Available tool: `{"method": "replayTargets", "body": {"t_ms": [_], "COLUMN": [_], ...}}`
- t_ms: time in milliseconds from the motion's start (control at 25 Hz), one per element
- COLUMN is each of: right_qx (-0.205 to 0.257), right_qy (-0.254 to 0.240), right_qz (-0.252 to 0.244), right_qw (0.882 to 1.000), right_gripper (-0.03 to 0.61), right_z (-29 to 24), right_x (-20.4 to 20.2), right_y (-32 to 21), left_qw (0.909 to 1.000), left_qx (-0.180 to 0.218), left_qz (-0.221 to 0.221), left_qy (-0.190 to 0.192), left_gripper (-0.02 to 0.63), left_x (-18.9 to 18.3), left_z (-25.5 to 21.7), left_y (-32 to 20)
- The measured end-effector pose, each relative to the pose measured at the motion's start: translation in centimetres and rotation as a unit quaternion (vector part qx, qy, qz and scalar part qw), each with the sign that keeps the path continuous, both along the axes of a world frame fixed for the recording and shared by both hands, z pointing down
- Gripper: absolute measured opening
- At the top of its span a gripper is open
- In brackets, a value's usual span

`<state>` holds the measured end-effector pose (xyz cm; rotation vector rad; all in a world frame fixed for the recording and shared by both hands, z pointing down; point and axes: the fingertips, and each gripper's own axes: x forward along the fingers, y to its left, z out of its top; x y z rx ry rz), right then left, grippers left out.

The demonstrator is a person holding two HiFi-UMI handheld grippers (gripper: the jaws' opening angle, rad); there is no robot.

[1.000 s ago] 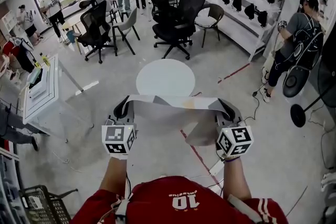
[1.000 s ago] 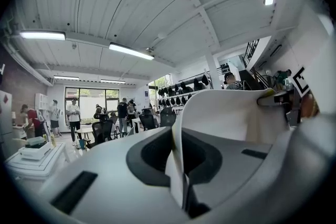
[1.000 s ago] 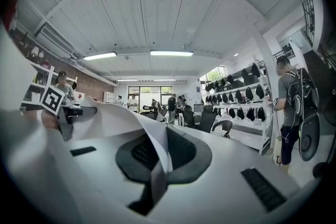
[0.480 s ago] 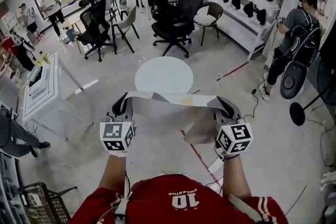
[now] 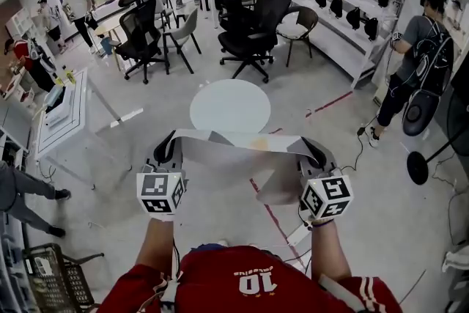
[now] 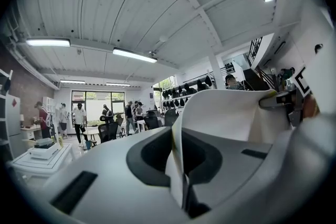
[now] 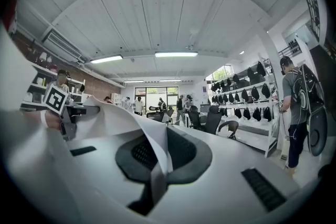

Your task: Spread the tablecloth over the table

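White cloth: you are holding the tablecloth point(image 5: 234, 141) in the air as a narrow band stretching between both grippers, with a looser flap hanging under the right end.
Left gripper point(image 5: 168, 150): its jaws are pinching together on the cloth's left end; in the left gripper view a folded edge is standing up out of the closed jaws.
Right gripper point(image 5: 311, 152): its jaws are likewise clamping a cloth corner, which is rising from between them and running off towards the other hand.
Round table point(image 5: 231, 105): it is standing straight ahead of you, beyond the band and lower, roughly midway between the two grippers.
Long axis: the band is running left to right across your front, square to the way the table lies from you.
Nearer hand: neither looks nearer, so the spread is probably calling for both hands going forward together.
Hidden: the band is covering the table's near rim in the head view, so you are not seeing how far short of the table the cloth is hanging; how many folds are stacking in the band is also unclear, and the table's base is out of sight.
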<state>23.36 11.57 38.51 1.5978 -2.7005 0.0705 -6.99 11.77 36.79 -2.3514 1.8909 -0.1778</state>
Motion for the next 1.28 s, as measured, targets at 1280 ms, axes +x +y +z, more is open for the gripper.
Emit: {"method": "replayTargets", "body": {"t_ms": [1280], "right_qx": [0.069], "right_qy": [-0.018], "right_qz": [0.005], "right_qw": [0.997], "right_gripper": [0.017], "right_z": [-6.2], "right_x": [-3.2], "right_y": [-14.9], "left_qw": [0.9964], "left_qx": [0.085], "left_qz": [-0.003], "left_qy": [-0.006], "left_gripper": [0.008], "left_x": [-3.2], "left_z": [-6.2], "left_y": [-13.9]}}
